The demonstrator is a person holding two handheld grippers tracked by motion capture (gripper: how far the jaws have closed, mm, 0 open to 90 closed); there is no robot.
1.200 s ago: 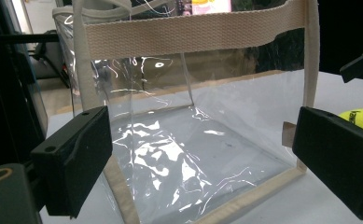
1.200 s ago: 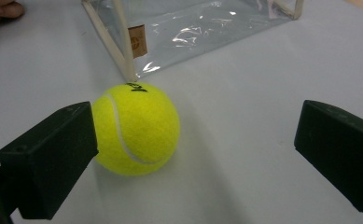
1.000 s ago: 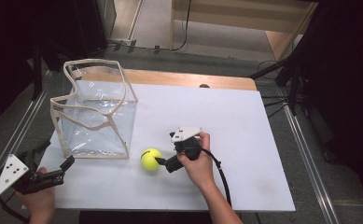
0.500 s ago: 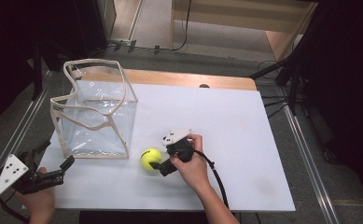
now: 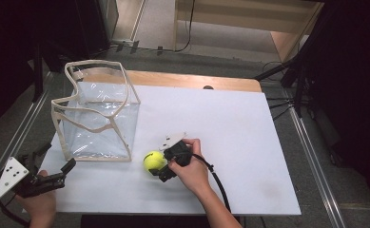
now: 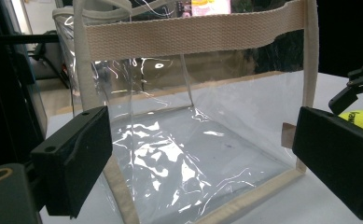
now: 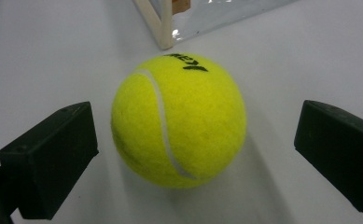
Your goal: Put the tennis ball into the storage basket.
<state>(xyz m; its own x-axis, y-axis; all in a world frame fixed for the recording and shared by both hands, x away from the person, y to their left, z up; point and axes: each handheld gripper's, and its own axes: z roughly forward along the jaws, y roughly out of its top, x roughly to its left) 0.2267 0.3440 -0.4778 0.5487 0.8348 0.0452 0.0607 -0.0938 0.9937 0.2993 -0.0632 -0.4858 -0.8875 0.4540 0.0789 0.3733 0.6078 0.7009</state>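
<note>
My right tongs (image 7: 195, 140) stand apart, 1 jaw on each side of the tennis ball (image 7: 179, 119) at frame centre, not touching it (it rests on the white surface (image 5: 230, 123)). Left tongs (image 6: 202, 154), also apart, face the clear bag (image 6: 188, 130).

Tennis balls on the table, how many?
1. The tennis ball lies on the white table just off the clear bag's near corner, between the right gripper's open jaws. The bag looks empty.
</note>
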